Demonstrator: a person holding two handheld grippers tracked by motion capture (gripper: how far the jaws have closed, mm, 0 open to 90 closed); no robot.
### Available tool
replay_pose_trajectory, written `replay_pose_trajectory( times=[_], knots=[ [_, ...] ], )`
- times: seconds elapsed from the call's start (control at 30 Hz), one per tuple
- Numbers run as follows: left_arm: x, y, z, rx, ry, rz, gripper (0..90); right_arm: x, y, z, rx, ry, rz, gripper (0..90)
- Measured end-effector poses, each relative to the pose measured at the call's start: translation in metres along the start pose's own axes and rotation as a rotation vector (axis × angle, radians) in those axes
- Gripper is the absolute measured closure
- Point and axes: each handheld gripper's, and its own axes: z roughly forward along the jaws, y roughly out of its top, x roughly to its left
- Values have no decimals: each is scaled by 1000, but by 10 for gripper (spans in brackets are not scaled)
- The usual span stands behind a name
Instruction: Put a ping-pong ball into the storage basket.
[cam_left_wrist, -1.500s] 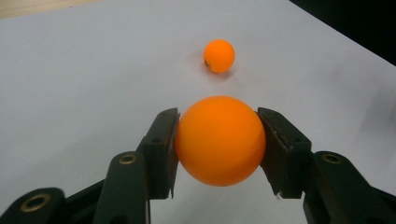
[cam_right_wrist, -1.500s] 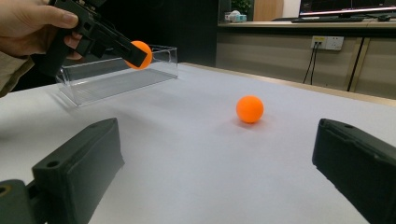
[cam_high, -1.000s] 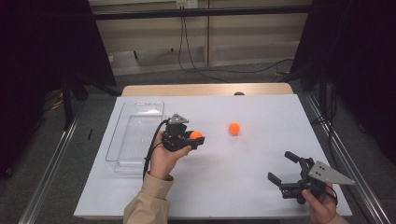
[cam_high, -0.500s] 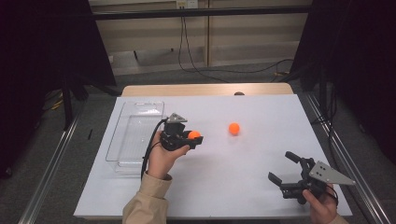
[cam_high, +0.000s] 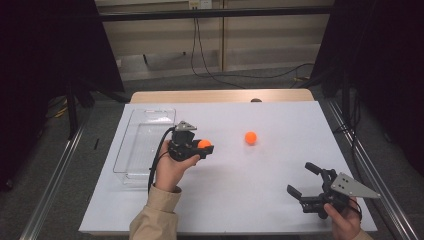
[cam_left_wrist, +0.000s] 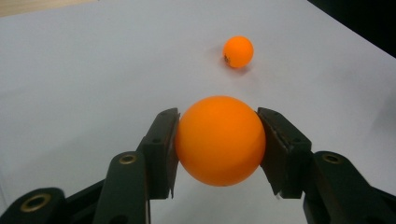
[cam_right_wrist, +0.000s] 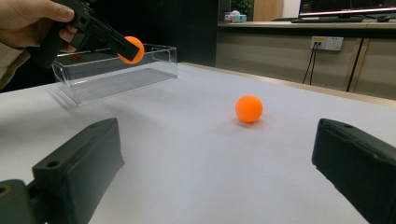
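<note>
Nothing moved, clear tray (cam_high: 142, 145) holding nothing, orange ball (cam_left_wrist: 219, 140) clamped in left tool (cam_left_wrist: 217, 144)

In the left gripper view, the left hand-held gripper (cam_left_wrist: 219, 149) is cut off by the bottom edge, and its pads cover both flanks of the held orange ball (cam_left_wrist: 219, 140). In the right gripper view, the right hand-held gripper (cam_right_wrist: 219, 182) is cropped at the lower corners. There too, at upper left, the person's hand (cam_right_wrist: 28, 18) runs off the frame, and the clear tray (cam_right_wrist: 116, 70) is partly hidden behind it. In the high view, both forearms leave the bottom edge.
</note>
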Motion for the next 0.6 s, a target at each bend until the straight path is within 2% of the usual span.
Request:
replay_pose_trajectory(
  times=[0.2,0.27,0.6],
  knots=[
    [4,0,-3,-2,13,-6,509,-1,0,-1,-1,-3,2,13],
    [6,0,-5,3,21,3,509,-1,0,0,1,-3,0,13],
    [10,-1,-9,1,33,-16,509,-1,0,0,-1,-4,2,12]
  ],
)
